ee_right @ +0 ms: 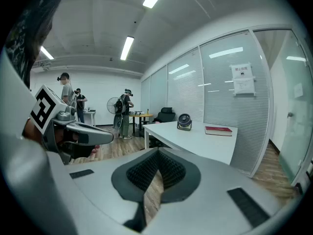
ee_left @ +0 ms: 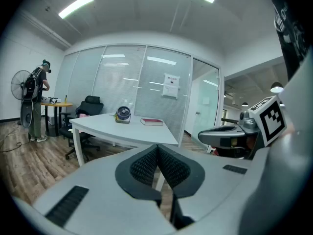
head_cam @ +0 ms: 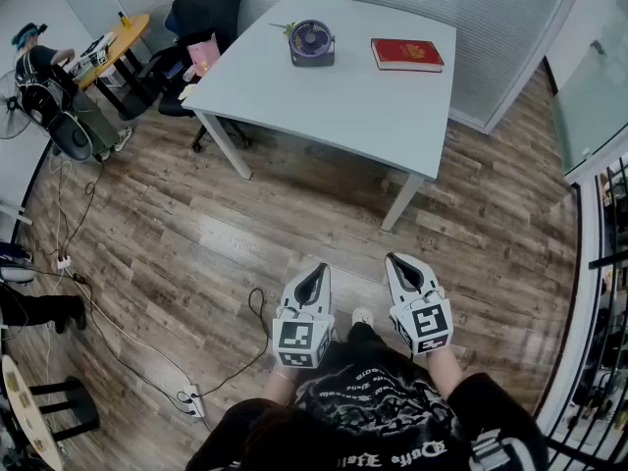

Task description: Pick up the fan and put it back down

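Plastic desk fan [head_cam: 312, 42] sits far on the white table [head_cam: 334, 101], left of a red book [head_cam: 406, 54]. It is probably light and rigid, best gripped by its housing. Left gripper [head_cam: 315, 275] and right gripper [head_cam: 401, 266] are closed, empty, well short of it.

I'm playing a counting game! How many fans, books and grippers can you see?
Fans: 2 (small fan, standing fan)
Books: 1 (red book)
Grippers: 2 (left gripper, right gripper)
Total: 5
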